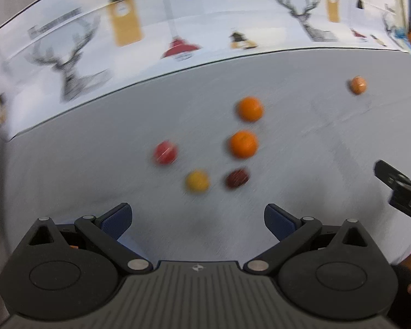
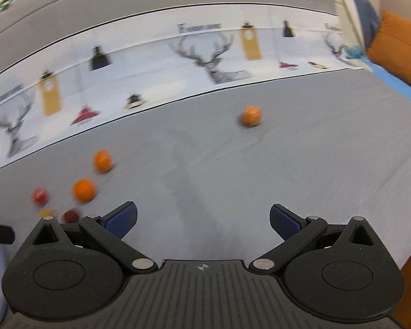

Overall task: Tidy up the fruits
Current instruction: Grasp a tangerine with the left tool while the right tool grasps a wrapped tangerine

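Ahead of the left gripper (image 1: pixel 197 220), a loose cluster of round fruits lies on the grey tabletop (image 1: pixel 301 142), all blurred. Nearest its fingertips sit a yellow fruit (image 1: pixel 197 181) and a dark red fruit (image 1: pixel 236 178) side by side but apart. Beyond the dark red one lies an orange (image 1: pixel 243 143), and a second orange (image 1: pixel 250 108) sits just past that, the two close together. A bright red fruit (image 1: pixel 165 152) lies off to the left of the nearer orange. Well apart from the cluster, far ahead and to the right, rests a single smaller orange fruit (image 1: pixel 357 84); its kind cannot be told.

For the right gripper (image 2: pixel 203 220), that lone fruit lies straight ahead and slightly right, while the cluster sits off to its left, near its left finger. Both grippers have their blue-padded fingers spread wide with nothing between them. Part of the right gripper's black body shows at the right edge of the left wrist view. A white printed cloth (image 1: pixel 211 24) with stag heads, lamps and clocks runs along the far edge of the tabletop.
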Motion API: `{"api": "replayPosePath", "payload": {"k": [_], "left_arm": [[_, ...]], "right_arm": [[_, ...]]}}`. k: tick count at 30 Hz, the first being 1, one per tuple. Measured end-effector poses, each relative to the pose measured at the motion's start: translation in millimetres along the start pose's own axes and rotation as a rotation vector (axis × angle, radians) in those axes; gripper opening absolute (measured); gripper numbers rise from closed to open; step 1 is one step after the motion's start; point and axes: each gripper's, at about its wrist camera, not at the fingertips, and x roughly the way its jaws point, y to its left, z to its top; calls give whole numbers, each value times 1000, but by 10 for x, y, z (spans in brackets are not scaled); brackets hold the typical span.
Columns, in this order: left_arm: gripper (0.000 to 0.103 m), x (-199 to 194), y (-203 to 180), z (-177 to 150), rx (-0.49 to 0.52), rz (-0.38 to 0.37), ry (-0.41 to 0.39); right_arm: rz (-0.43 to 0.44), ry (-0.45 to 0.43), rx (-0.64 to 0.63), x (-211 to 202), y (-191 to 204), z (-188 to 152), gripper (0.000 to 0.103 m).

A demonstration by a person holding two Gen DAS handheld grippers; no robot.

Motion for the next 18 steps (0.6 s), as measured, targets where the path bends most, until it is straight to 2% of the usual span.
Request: {"api": "replayPosePath", "payload": {"k": [3,11,15,16,18], "left_arm": [[103,216,-141,191,27,-17,5],[102,863,-349,597,69,-59,90],[102,1043,-424,658,123,-64,103],[101,1080,-435,668,128,-70,108],[84,1151,-450,689,134,-93,128]], "right_arm": [[-17,-11,6,295,-94,128,102],[-86,-67,-11,1189,-346,587,102],[-115,-16,1,1732,-492,843,102],[-122,14,8,1855,-524,888,102],[-152,33,39,2043,-577,944,102]]}}
